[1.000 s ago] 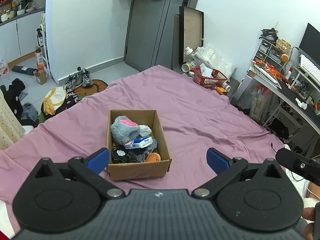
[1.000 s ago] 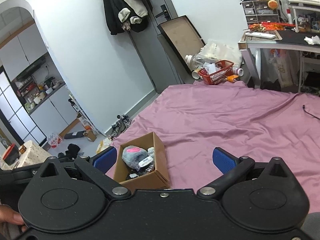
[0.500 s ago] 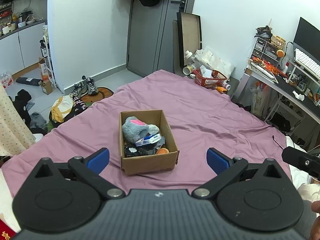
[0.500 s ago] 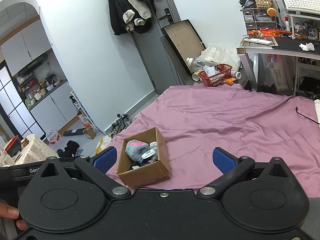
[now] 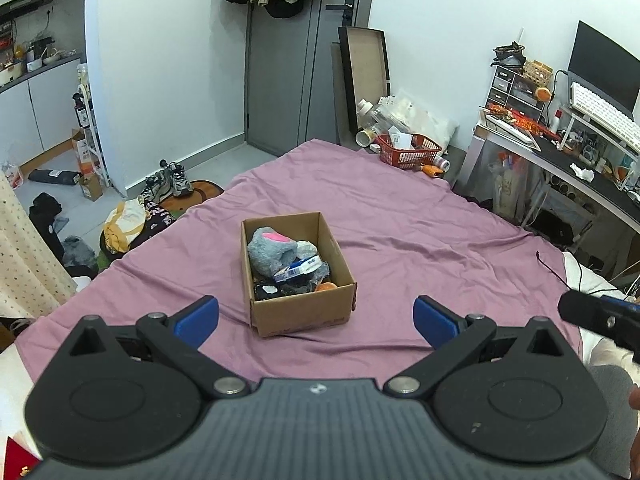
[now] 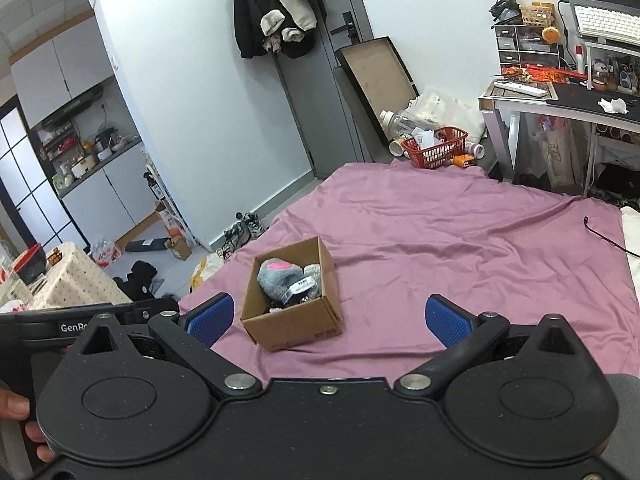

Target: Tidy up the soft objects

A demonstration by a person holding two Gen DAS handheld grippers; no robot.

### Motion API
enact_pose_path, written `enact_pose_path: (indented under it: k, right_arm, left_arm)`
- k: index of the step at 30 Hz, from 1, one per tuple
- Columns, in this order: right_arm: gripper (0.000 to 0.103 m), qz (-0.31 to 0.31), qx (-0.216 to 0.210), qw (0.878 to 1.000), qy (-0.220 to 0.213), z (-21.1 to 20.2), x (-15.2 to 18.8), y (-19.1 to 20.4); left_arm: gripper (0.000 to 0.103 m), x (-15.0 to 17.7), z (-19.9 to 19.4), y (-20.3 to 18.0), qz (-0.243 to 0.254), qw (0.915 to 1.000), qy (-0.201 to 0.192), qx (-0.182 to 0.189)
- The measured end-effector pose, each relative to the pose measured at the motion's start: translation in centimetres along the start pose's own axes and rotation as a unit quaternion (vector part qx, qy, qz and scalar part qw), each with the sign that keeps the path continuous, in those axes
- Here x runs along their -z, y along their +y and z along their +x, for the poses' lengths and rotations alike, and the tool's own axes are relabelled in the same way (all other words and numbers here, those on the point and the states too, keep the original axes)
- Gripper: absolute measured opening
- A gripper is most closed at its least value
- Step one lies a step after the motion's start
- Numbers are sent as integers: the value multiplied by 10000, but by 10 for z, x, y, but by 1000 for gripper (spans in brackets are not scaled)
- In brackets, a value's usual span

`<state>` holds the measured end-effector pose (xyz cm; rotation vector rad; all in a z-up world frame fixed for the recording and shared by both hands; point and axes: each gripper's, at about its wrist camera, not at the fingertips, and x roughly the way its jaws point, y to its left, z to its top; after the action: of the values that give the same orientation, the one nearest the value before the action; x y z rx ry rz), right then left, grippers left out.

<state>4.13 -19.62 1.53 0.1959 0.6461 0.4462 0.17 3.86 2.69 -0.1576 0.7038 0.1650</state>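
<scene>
A cardboard box (image 5: pixel 304 312) stands on a purple bedsheet (image 5: pixel 400 232); it also shows in the right wrist view (image 6: pixel 296 326). Inside lie a grey plush with a pink patch (image 5: pixel 270 252), a blue-and-white packet (image 5: pixel 298 270), dark soft items and something orange (image 5: pixel 326 286). My left gripper (image 5: pixel 316 318) is open and empty, held back from the box's near side. My right gripper (image 6: pixel 326 318) is open and empty, also short of the box, slightly to its right.
A red basket (image 5: pixel 408 150) and bottles sit at the bed's far edge. A desk (image 5: pixel 580 164) with a keyboard stands at the right. Shoes (image 5: pixel 172 180) and clothes lie on the floor at the left. A door (image 5: pixel 288 80) is behind.
Both grippers have drawn back and risen, so the box looks smaller and farther. The box contents have not moved. Both grippers stay open.
</scene>
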Motion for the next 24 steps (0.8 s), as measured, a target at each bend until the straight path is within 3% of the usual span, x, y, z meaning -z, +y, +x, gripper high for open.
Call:
enact_pose_path:
  k: [24]
  right_arm:
    - [103,-192,-44,9998,67,-9,2,12]
  left_arm:
    - [103,4,-26,7,82,9998,-175,-85]
